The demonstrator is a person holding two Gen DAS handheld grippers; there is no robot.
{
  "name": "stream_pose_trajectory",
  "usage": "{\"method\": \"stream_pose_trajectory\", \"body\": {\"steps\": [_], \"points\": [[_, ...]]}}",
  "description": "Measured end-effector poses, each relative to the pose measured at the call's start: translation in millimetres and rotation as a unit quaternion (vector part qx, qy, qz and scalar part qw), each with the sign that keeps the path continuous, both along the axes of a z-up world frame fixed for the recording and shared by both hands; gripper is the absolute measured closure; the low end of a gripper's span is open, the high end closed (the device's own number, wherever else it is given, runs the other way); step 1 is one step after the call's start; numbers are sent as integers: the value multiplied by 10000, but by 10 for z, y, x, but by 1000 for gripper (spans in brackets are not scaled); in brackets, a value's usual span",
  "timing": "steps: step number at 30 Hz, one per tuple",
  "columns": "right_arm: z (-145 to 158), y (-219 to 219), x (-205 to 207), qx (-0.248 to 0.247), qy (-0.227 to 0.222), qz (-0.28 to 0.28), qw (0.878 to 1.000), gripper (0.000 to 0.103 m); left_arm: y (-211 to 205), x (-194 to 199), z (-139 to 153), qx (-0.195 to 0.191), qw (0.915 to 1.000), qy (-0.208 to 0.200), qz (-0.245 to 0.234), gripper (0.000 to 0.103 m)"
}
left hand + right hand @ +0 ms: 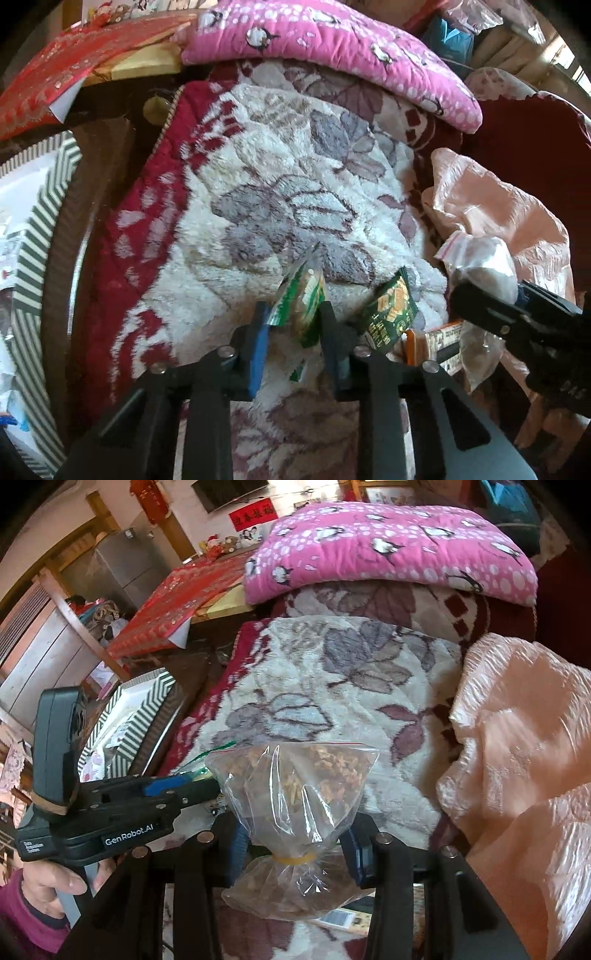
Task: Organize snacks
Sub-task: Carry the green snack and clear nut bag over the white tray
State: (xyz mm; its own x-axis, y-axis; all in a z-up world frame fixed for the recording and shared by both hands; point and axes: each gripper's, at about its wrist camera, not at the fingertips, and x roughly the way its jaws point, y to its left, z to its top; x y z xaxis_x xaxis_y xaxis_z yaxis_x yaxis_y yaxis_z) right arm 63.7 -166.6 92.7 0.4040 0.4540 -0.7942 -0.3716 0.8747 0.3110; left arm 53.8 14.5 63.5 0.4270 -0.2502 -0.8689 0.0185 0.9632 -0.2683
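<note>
My left gripper (294, 308) is shut on a light green snack packet (304, 310), which stands upright between the blue pads above the floral blanket (280, 177). A dark green packet (391, 314) and an orange box (437, 338) lie just to its right. My right gripper (297, 845) is shut on a clear plastic bag (295, 786) of brown snacks, gripped near its yellow rubber band (295, 858). In the right wrist view the left gripper (216, 786) shows at the left, held by a hand (55, 882).
A green-and-white striped box (144, 705) sits open to the left of the blanket. A pink penguin pillow (388, 546) lies at the far end. Crumpled peach cloth (517, 738) fills the right side. A red tablecloth (177, 602) lies beyond the box.
</note>
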Motion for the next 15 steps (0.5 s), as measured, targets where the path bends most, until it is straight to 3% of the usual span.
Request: {"method": "stream_pose_trajectory", "body": {"steps": [15], "points": [[117, 525, -152, -82, -72, 426, 9990, 56, 365, -319, 162, 44, 9999, -115, 117, 83]]}}
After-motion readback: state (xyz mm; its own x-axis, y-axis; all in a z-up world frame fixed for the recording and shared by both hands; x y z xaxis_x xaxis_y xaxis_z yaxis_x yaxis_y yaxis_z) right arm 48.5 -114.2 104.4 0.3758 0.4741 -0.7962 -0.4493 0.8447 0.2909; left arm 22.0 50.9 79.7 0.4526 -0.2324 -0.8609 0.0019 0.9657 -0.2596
